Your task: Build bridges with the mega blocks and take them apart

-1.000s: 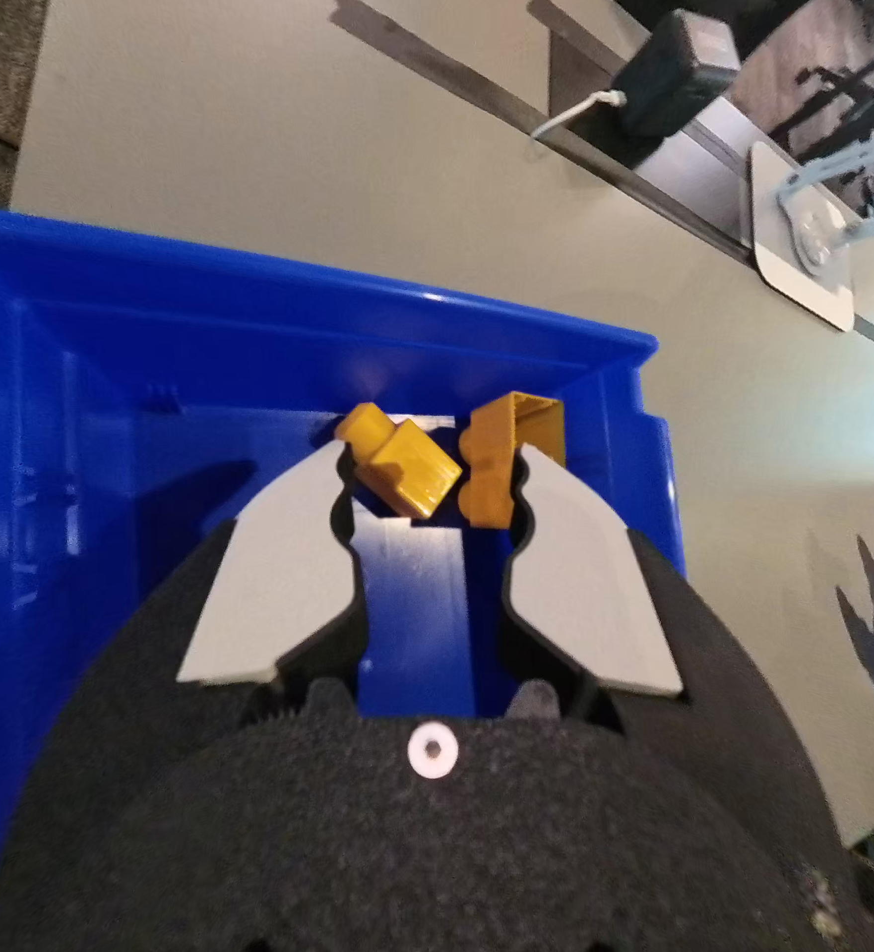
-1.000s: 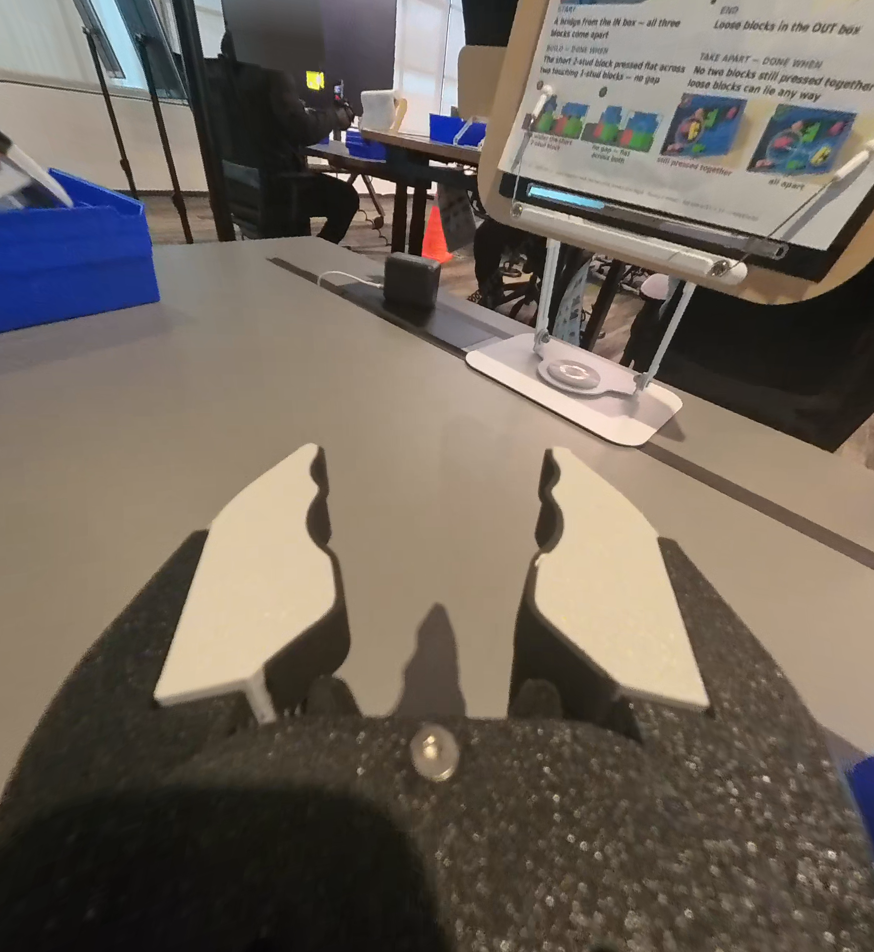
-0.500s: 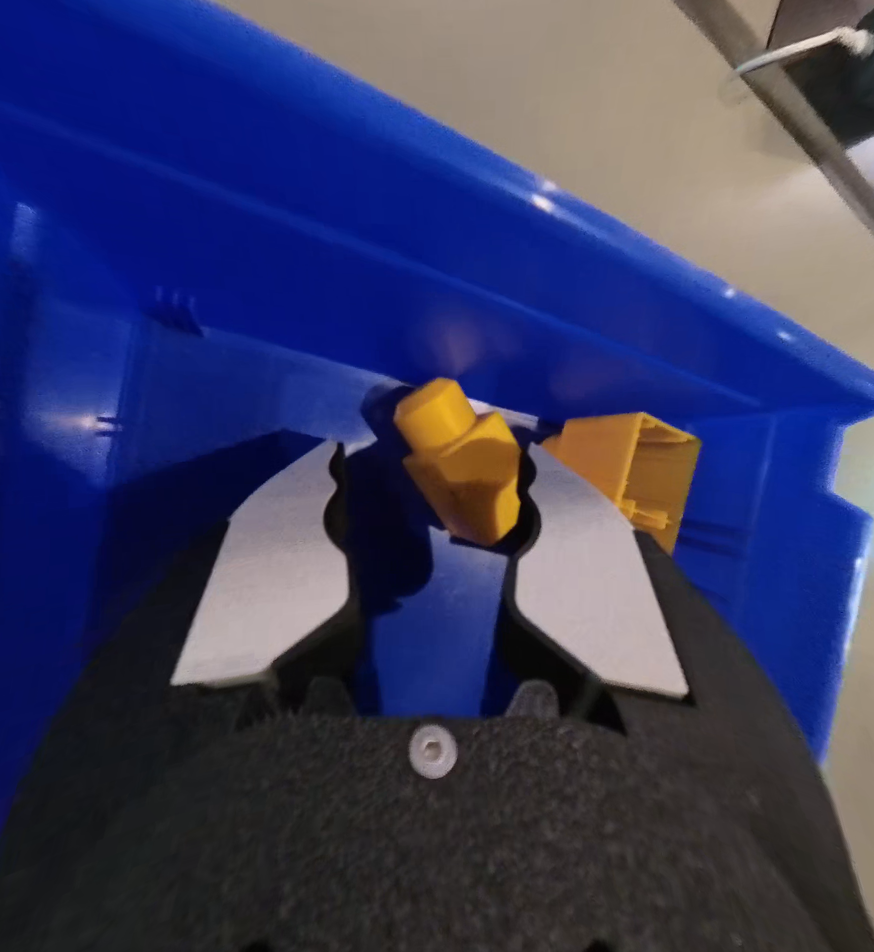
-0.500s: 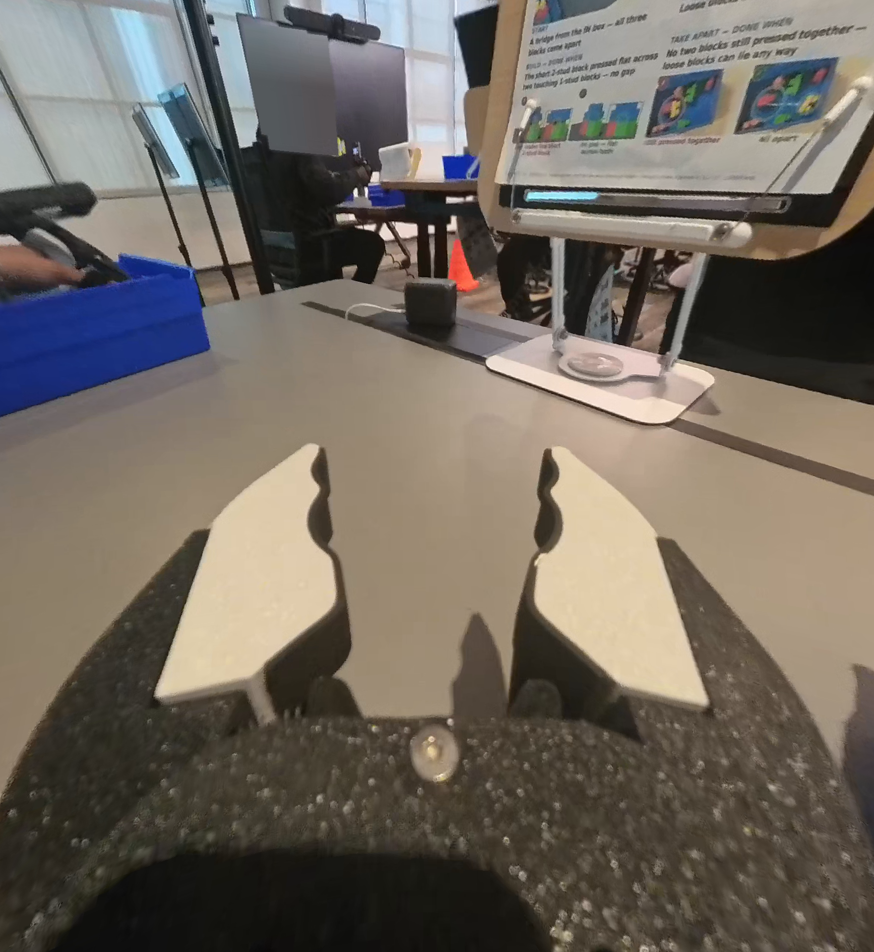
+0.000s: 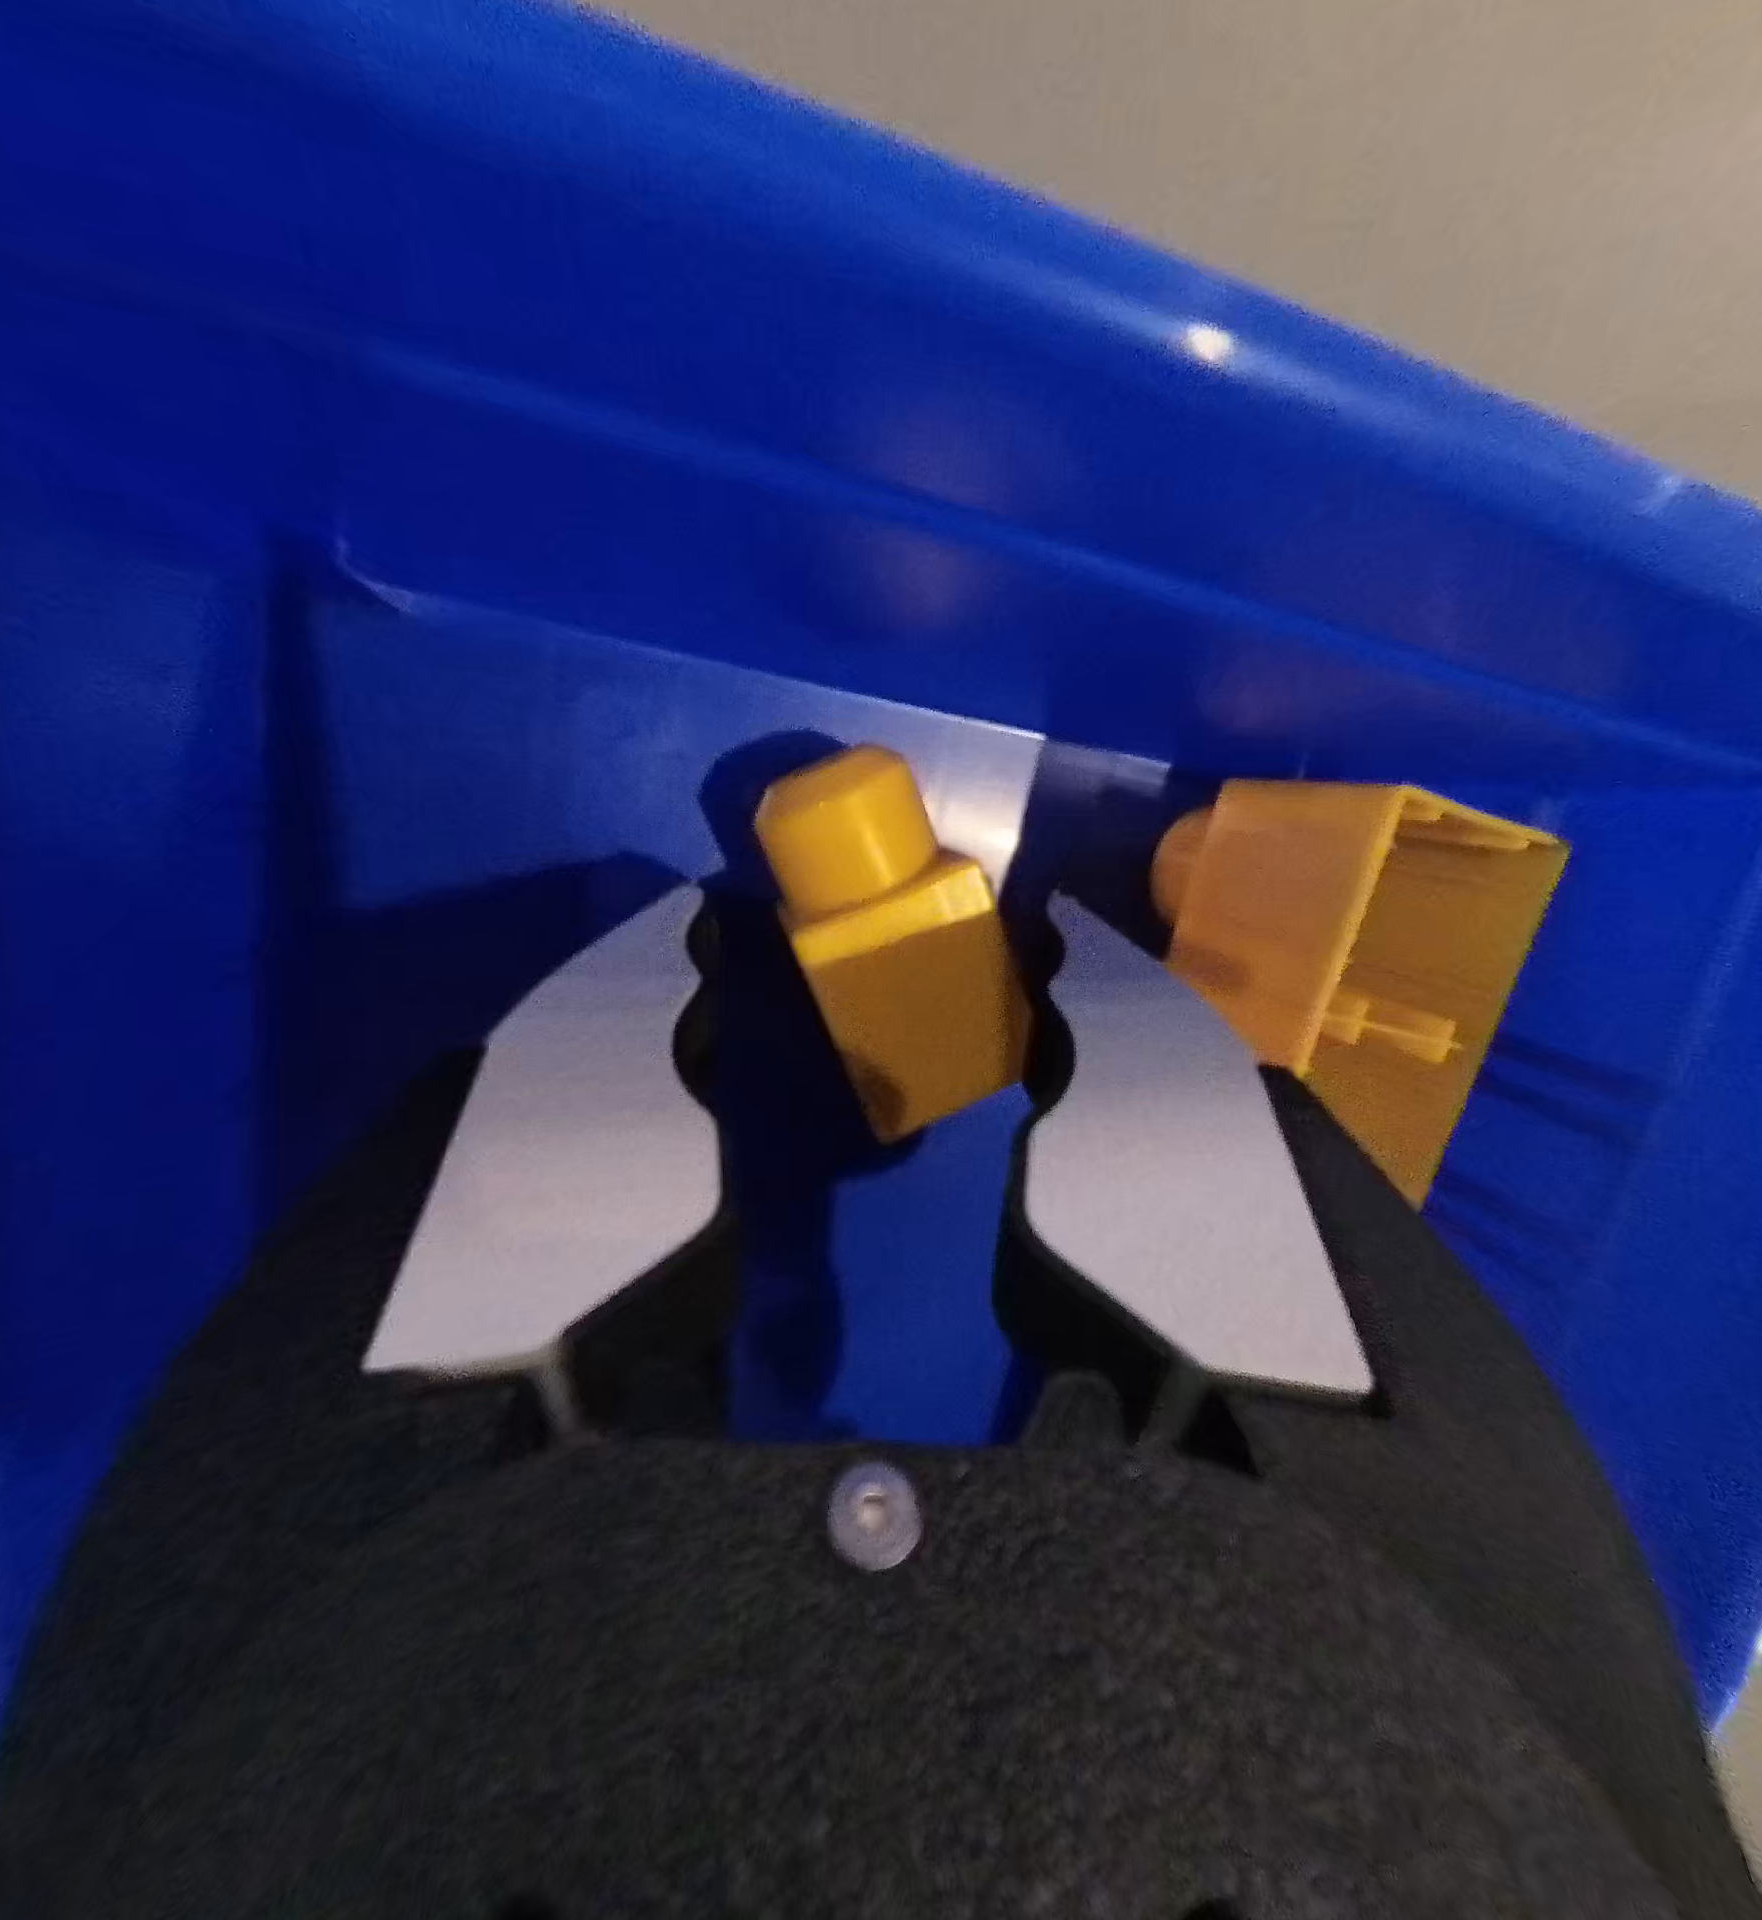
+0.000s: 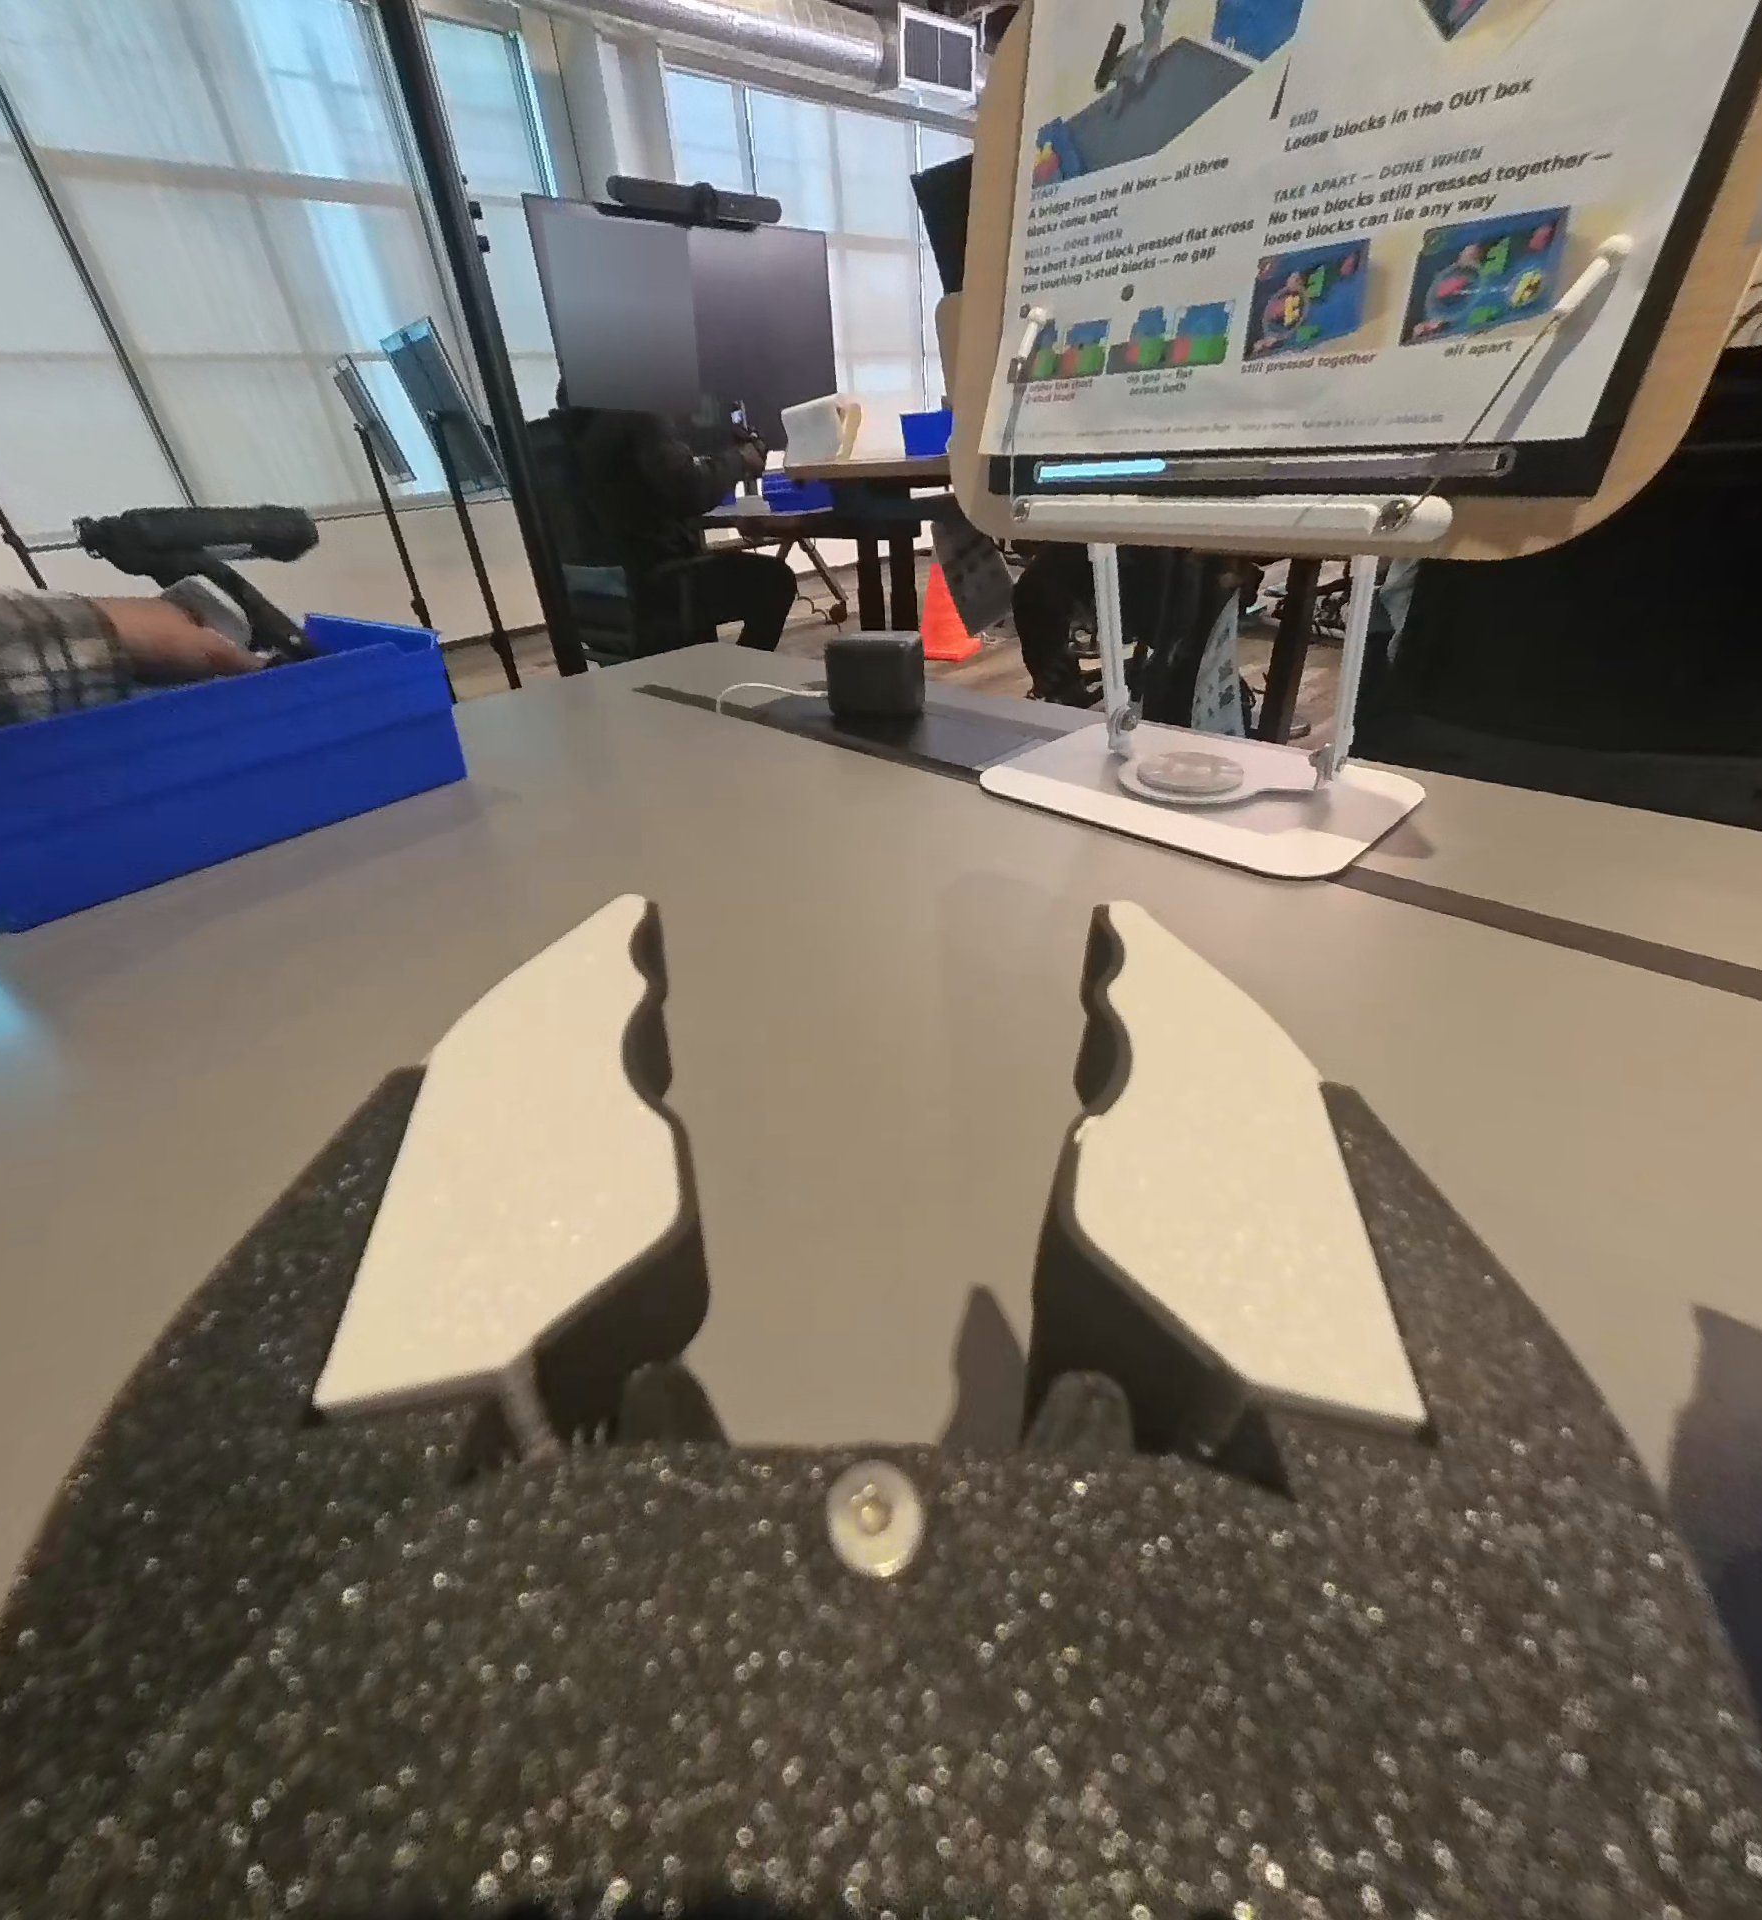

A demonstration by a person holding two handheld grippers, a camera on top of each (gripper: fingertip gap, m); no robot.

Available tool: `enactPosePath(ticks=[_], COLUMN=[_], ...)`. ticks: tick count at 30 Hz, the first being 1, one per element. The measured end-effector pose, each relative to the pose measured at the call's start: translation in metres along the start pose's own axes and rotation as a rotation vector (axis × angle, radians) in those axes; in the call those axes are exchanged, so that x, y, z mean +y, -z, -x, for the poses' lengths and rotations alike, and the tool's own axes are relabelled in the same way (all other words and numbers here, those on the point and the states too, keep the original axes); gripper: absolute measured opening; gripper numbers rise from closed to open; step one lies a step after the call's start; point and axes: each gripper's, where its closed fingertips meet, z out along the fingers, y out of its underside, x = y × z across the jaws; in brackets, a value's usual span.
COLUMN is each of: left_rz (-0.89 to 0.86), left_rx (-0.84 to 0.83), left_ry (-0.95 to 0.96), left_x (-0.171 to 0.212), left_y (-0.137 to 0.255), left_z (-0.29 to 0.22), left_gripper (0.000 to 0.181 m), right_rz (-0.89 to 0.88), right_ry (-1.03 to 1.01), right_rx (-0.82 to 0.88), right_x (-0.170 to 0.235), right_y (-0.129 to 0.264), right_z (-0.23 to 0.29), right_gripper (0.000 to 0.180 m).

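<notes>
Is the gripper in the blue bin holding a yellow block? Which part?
Not yet. The left hand-held gripper is open around the small yellow block; one finger touches its body. The right hand-held gripper holds nothing.

The left wrist view looks forward along its own jaws, steeply down and very close into a blue bin [image 5: 648, 436], whose walls fill nearly the whole frame; a strip of grey surface [image 5: 1479, 156] shows beyond the rim. The right wrist view sits low over that surface [image 6: 856, 852], facing level across it towards a document stand [image 6: 1199, 800] and the room behind. Both views share the blue bin, seen far left in the right wrist view.
</notes>
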Motion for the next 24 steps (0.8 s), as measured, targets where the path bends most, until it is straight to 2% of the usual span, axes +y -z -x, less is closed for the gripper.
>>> enactPosePath(ticks=[2,7,10,14,18,21,24], left_rz=[0.025,0.072,-0.044,-0.269,-0.495,-0.555,-0.569], left_rx=[-0.019,-0.063,0.011,0.124,0.381,0.586,0.847], left_ry=[-0.035,-0.152,-0.196,-0.306,-0.55,-0.769,-0.95], left_x=[0.004,0.01,-0.004,-0.027,-0.024,0.014,0.07], left_y=[0.0,0.011,0.04,0.103,0.164,0.18,0.177], left_z=[0.003,0.009,-0.001,-0.032,-0.129,-0.228,-0.325], left_gripper=[0.042,0.039,0.038,0.038,0.038,0.038,0.038], right_rz=[-0.001,0.009,0.013,-0.003,-0.029,-0.059,-0.069], right_ry=[-0.005,0.009,0.028,0.03,0.033,0.05,0.094], right_rx=[-0.002,-0.021,-0.019,-0.021,-0.06,-0.133,-0.282], right_x=[0.0,0.003,0.004,-0.001,-0.01,-0.026,-0.043], right_y=[0.0,-0.002,0.0,0.003,0.003,-0.002,-0.014], right_z=[0.0,0.005,0.006,0.007,0.011,0.02,0.04], right_gripper=[0.076,0.075,0.074,0.074,0.067,0.064,0.061])
